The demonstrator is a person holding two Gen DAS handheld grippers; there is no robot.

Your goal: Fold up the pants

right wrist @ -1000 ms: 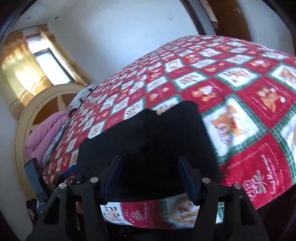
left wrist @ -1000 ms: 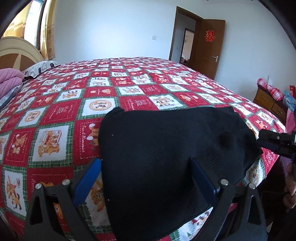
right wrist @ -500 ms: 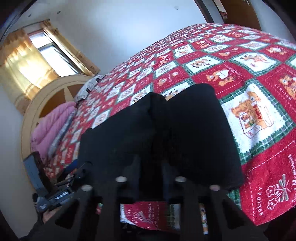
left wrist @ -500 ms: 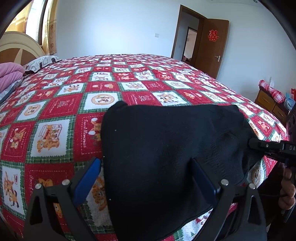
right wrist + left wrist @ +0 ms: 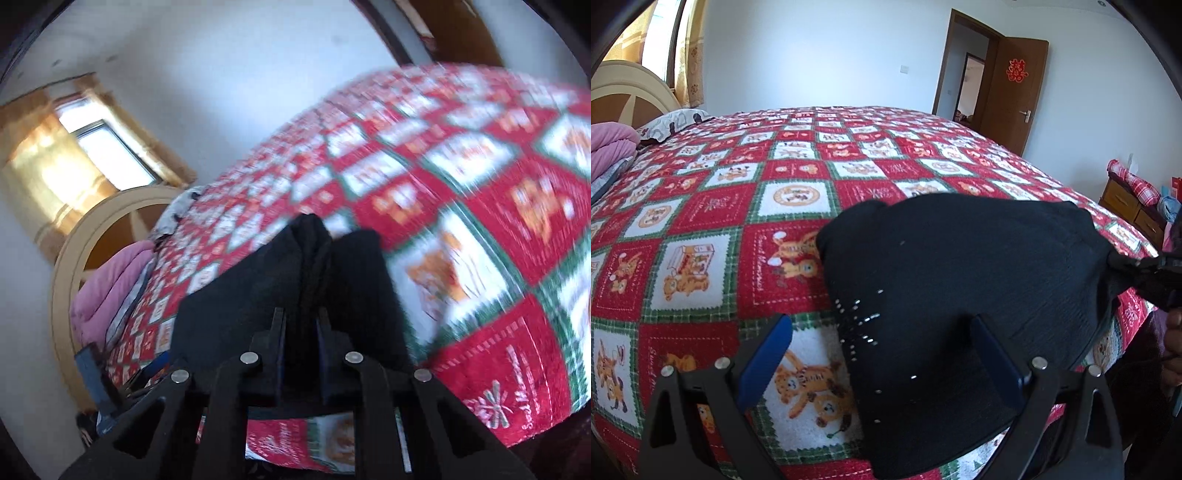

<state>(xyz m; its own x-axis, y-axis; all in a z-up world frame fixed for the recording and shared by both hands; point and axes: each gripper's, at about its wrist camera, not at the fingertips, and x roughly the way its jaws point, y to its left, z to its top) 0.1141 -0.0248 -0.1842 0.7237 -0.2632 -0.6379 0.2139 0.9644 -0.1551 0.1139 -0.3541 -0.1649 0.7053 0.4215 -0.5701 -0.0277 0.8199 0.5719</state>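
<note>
Black pants (image 5: pixel 960 288) lie folded in a bundle at the near edge of the bed, on the red and white patchwork blanket (image 5: pixel 757 229). My left gripper (image 5: pixel 882 332) is open, its blue-padded jaws straddling the near left edge of the pants without gripping. My right gripper (image 5: pixel 301 325) is shut on a raised pinch of the pants (image 5: pixel 310 266); it also shows in the left wrist view (image 5: pixel 1123 264) at the bundle's right corner, pulling the cloth into a point. The right wrist view is blurred by motion.
A pink folded quilt (image 5: pixel 609 147) and a pillow (image 5: pixel 672 120) lie by the round wooden headboard (image 5: pixel 74 258) at the left. A wooden cabinet (image 5: pixel 1130 206) stands right of the bed, with an open brown door (image 5: pixel 1015 85) behind.
My right gripper closed from open onto a fold of the pants and is lifting it. My left gripper stayed open and shifted slightly along the pants' edge.
</note>
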